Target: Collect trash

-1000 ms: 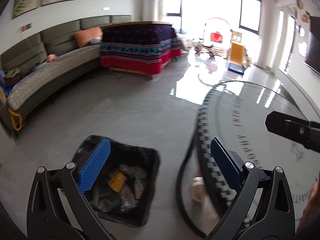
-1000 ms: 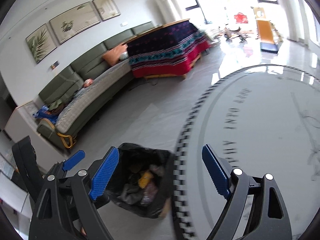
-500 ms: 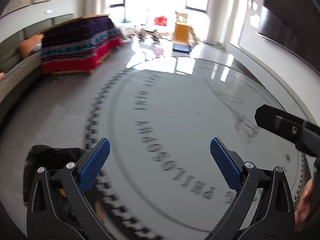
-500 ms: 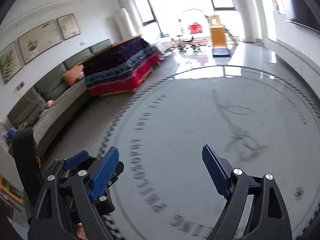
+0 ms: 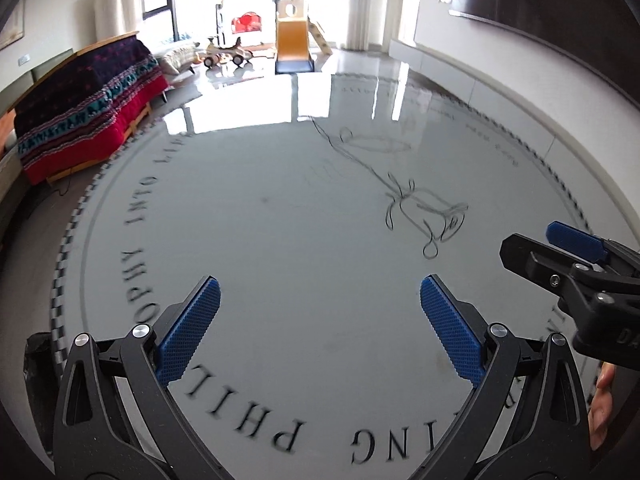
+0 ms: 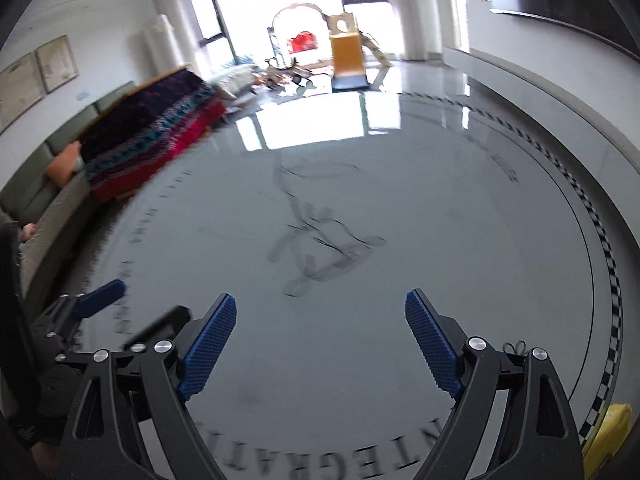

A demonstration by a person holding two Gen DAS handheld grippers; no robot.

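Observation:
Both grippers hang over a round glossy grey table (image 5: 304, 216) printed with lettering and a line drawing. My left gripper (image 5: 320, 296) is open and empty. My right gripper (image 6: 320, 312) is open and empty; it also shows at the right edge of the left wrist view (image 5: 576, 256). The left gripper shows at the left edge of the right wrist view (image 6: 92, 312). A corner of the black trash bag (image 5: 38, 356) peeks out below the table's left rim. A yellow item (image 6: 608, 428) sits beyond the table's rim at the lower right of the right wrist view.
A bench under a red and dark patterned blanket (image 5: 88, 100) stands to the left. A green sofa (image 6: 60, 184) runs along the left wall. A yellow toy slide (image 5: 294, 44) and ride-on toys stand by the bright window at the back.
Both views have swung right, from the floor and the trash bag to the table top. The bag has slid from the centre to the left edge of the left wrist view. Both grippers stay open.

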